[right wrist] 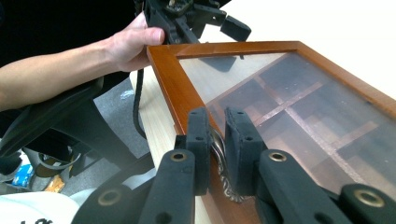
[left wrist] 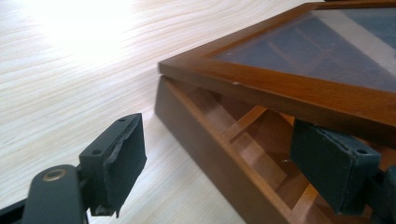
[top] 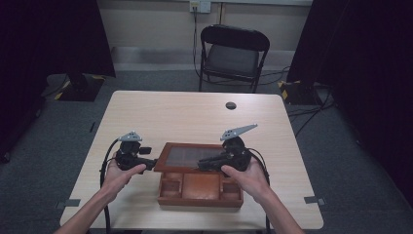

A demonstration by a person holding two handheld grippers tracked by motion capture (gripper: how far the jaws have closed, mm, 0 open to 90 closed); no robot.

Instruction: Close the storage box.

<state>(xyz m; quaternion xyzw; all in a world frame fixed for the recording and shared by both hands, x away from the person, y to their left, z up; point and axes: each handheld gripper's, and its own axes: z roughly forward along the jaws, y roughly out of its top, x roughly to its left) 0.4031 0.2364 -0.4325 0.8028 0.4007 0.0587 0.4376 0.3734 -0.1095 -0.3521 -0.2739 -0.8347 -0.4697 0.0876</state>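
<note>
A brown wooden box [top: 199, 191] with several compartments stands near the table's front edge. Its glass-paned lid [top: 192, 155] is raised a little off the box. My right gripper [right wrist: 217, 126] is shut on a small ornate metal handle [right wrist: 219, 165] at the lid's front edge. My left gripper [left wrist: 219, 140] is open at the box's left side. One of its pads [left wrist: 334, 161] sits under the lid frame [left wrist: 299, 91] over the compartments, and the other pad [left wrist: 121, 158] hangs outside the box wall over the table. From above, the left gripper [top: 146, 160] meets the lid's left corner and the right gripper [top: 207, 163] lies across the lid's front.
A pale wooden table [top: 170, 117] carries a small dark round disc [top: 231, 105] near its far edge. A black folding chair [top: 234, 53] stands behind the table. Cables lie on the grey floor [top: 311, 112] to the right, and dark curtains hang on both sides.
</note>
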